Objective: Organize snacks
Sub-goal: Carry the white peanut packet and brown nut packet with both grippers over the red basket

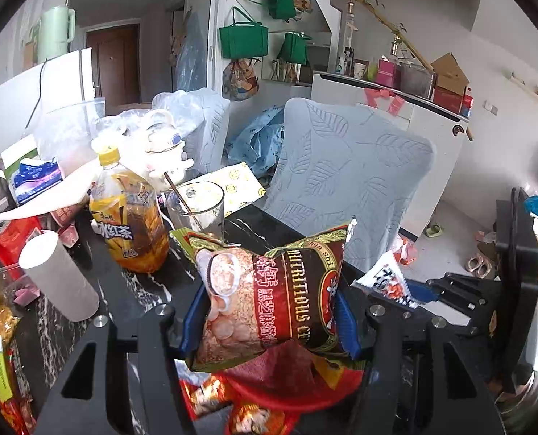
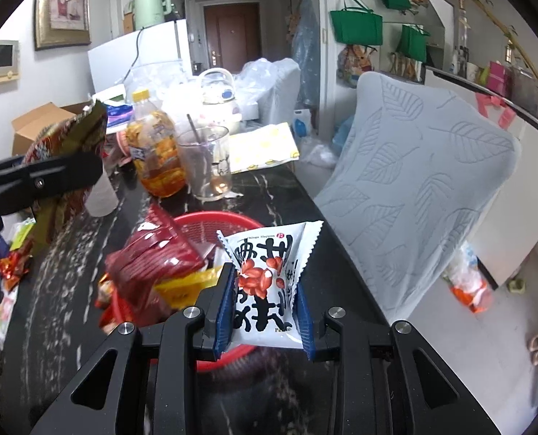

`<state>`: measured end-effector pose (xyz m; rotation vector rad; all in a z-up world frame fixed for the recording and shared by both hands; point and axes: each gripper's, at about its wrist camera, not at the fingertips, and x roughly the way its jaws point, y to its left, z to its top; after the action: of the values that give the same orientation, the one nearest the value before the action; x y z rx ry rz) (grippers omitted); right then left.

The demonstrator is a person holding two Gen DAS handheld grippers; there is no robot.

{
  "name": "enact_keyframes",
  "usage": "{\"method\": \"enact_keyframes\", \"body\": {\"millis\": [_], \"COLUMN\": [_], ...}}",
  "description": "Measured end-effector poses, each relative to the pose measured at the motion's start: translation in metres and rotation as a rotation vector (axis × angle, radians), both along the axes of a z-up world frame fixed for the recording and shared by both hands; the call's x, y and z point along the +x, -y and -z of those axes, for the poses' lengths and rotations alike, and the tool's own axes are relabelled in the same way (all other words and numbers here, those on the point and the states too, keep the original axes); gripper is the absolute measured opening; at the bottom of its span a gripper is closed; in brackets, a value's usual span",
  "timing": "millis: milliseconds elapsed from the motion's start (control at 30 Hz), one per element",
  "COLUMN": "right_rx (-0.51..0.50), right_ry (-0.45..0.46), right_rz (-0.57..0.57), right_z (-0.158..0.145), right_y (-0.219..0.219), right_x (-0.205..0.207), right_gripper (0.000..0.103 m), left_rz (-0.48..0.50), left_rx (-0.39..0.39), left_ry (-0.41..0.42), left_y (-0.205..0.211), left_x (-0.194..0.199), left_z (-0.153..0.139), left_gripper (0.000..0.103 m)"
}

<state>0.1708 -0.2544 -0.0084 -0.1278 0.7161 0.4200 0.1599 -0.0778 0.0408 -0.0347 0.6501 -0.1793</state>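
Observation:
My left gripper (image 1: 269,308) is shut on a dark red cereal bag (image 1: 272,301), held up over a red basket (image 1: 269,395) that holds wrapped snacks. The same bag (image 2: 69,145) and the left gripper's arm show at the left of the right wrist view. My right gripper (image 2: 265,304) is shut on a small white peanut packet (image 2: 269,282), above the near rim of the red basket (image 2: 218,219). A dark red snack pack (image 2: 153,264) and a yellow packet (image 2: 185,286) lie in that basket. The white packet (image 1: 385,282) also appears at the right of the left wrist view.
On the black marble table (image 2: 269,195) stand an iced tea bottle (image 1: 127,217), a glass with a spoon (image 1: 196,203), a white paper cup (image 1: 58,279) and loose snacks at the left edge (image 2: 15,261). A grey leaf-patterned chair back (image 2: 421,188) stands close at the right.

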Motion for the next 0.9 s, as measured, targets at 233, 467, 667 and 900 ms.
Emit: {"method": "enact_keyframes", "body": {"millis": [233,467,667,900], "right_rx": [-0.024,-0.076,-0.050,-0.041], "right_ry": [-0.060,-0.089,-0.096,-0.078], "right_rz": [-0.024,-0.041,-0.050,-0.062], "right_z": [0.028,0.044,0.044,0.043], "right_y": [-0.021,-0.033,-0.030,-0.027], "right_x": [0.031,0.037,0.037,0.034], "right_gripper": [0.030,0.031,0.034,0.034], "left_rz": [-0.007,0.037,0.133,0.173], "left_rx": [-0.007,-0.004,-0.016,0.062], "left_ry": [-0.017,-0.041,-0.093,-0.174], "left_y": [-0.013,-0.012,0.006,0.024], "left_x": [0.028,0.050,0.068,0.079], "left_z": [0.020,0.033,0.038,0.052], "left_gripper": [0.059,0.059,0.059,0.059]}}
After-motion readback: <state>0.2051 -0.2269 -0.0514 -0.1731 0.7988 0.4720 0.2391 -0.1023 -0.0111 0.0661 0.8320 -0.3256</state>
